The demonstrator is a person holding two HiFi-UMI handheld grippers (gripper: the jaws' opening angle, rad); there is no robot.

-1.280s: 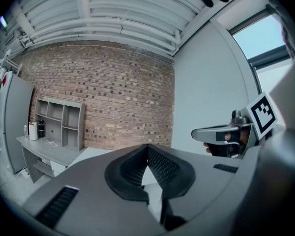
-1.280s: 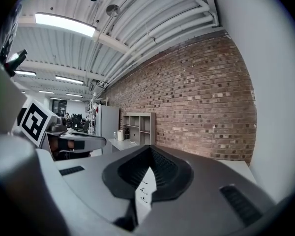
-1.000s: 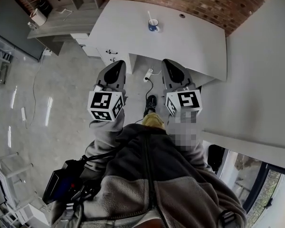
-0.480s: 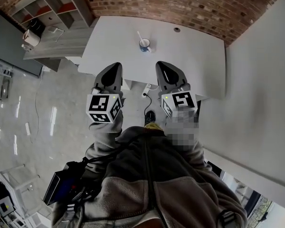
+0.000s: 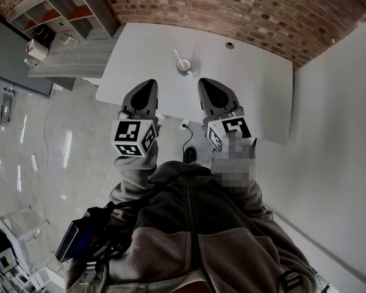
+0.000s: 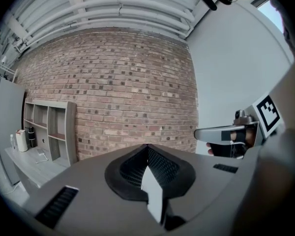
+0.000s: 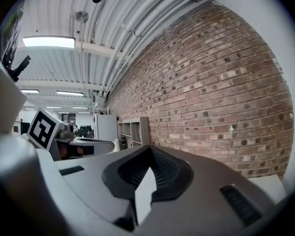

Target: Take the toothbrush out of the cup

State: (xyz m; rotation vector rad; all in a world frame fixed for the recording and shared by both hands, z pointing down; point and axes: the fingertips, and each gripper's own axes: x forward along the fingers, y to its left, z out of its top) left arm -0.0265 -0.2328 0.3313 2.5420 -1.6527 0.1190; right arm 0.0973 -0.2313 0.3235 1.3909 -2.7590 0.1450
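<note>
Change: you have walked up to the table; in the head view the cup sits lower and closer to your grippers than a second ago, and the table's near edge now lies under their tips
Cup: upright on the table's far half, near the brick wall, ahead of both grippers and between them, apart from each
Toothbrush: the toothbrush stands in the cup, its handle leaning up and left over the rim, untouched
Left gripper: the left gripper has its jaws pressed together with nothing between them; it points level at the wall, and its own view shows no cup
Right gripper: the right gripper is the same, jaws together and empty, aimed at brick above the table
Meaning: this is approach only; the grasp has not begun
Next: you will likely need to tip one gripper down at the cup and part its jaws before reaching the handle; the right one looks nearer
Risk: the handle is thin and the cup probably light, so a sideways pull could tip or drag it
</note>
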